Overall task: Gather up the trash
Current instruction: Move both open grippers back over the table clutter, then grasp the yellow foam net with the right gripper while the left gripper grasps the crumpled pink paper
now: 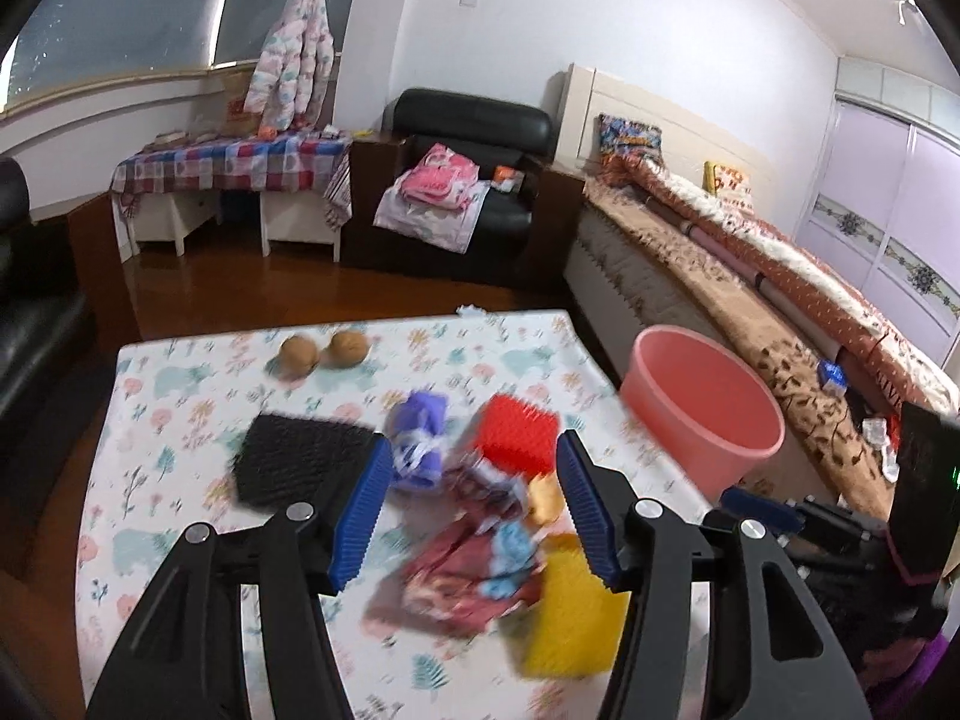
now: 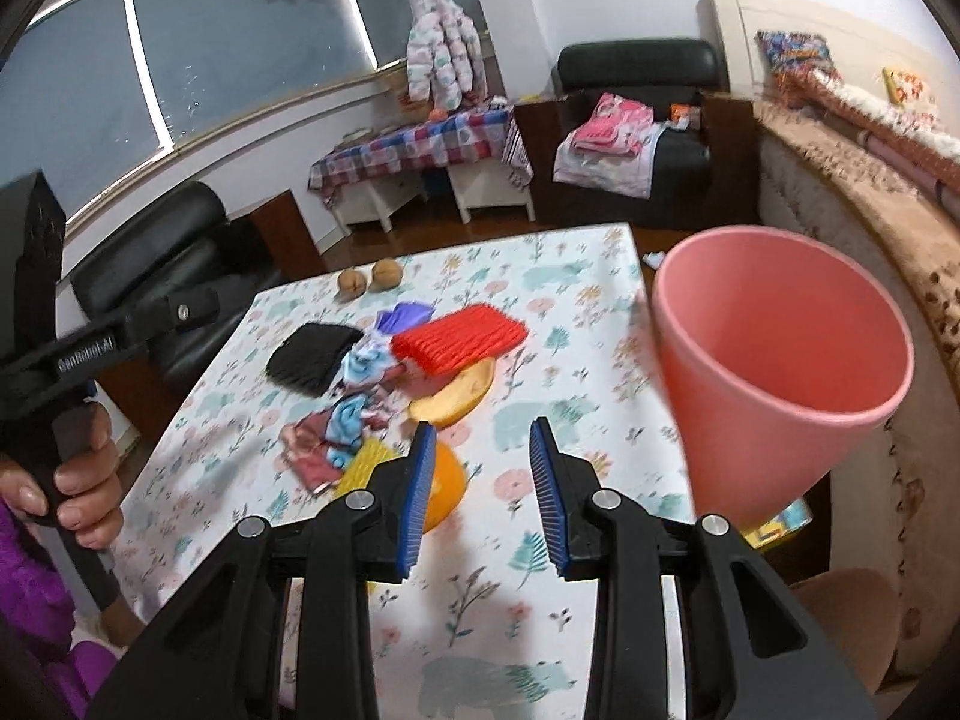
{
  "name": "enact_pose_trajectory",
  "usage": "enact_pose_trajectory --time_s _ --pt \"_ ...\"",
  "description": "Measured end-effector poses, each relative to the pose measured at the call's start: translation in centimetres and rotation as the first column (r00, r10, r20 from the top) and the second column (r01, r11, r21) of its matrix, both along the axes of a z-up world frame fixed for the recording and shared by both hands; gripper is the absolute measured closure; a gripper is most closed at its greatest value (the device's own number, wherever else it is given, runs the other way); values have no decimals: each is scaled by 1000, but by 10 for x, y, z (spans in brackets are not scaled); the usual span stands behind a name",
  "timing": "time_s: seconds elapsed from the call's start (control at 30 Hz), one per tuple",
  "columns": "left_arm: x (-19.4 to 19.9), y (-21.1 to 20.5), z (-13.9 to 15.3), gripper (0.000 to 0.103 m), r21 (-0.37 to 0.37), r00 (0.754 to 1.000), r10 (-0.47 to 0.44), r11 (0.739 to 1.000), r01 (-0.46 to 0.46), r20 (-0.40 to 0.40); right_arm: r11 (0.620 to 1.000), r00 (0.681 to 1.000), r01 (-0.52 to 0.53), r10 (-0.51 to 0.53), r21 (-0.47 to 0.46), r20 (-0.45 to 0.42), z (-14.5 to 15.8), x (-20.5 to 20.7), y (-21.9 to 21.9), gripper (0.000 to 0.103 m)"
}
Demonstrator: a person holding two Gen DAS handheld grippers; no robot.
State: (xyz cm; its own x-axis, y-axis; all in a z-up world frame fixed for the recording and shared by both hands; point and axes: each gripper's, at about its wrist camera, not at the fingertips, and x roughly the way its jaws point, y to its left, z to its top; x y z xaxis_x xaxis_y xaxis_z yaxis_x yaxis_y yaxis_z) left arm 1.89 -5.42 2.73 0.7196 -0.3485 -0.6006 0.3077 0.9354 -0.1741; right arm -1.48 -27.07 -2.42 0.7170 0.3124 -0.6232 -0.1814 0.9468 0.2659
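A pile of trash lies mid-table: crumpled dark red wrappers, a purple wrapper, orange peels, and red, black and yellow foam nets. A pink bin stands at the table's right edge. My left gripper is open above the pile. My right gripper is open above the table, beside an orange peel.
Two walnuts lie near the far edge of the floral tablecloth. A bed runs along the right. A black armchair stands behind the table. The left gripper's handle is at left.
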Motion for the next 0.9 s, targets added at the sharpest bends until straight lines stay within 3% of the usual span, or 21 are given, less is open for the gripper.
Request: enact_pose_trajectory --time_s 0.33,0.63,0.8,0.83,0.9 --pt "-2 8 -56 47 58 988 -58 996 67 -142 992 988 -70 84 107 -126 -20 4 4 70" --pt "20 -5 -82 47 96 977 -89 989 110 -194 987 971 -138 151 83 -183 -29 3 26 70" --pt "24 -6 -92 47 80 966 -108 988 130 -233 984 959 -156 172 88 -225 -37 6 31 69" --pt "23 -6 -94 48 74 965 -118 988 138 -236 983 957 -158 175 89 -231 -38 6 32 69" --pt "21 -7 -96 60 74 963 -131 986 152 -237 983 951 -165 181 86 -249 -41 8 36 69"
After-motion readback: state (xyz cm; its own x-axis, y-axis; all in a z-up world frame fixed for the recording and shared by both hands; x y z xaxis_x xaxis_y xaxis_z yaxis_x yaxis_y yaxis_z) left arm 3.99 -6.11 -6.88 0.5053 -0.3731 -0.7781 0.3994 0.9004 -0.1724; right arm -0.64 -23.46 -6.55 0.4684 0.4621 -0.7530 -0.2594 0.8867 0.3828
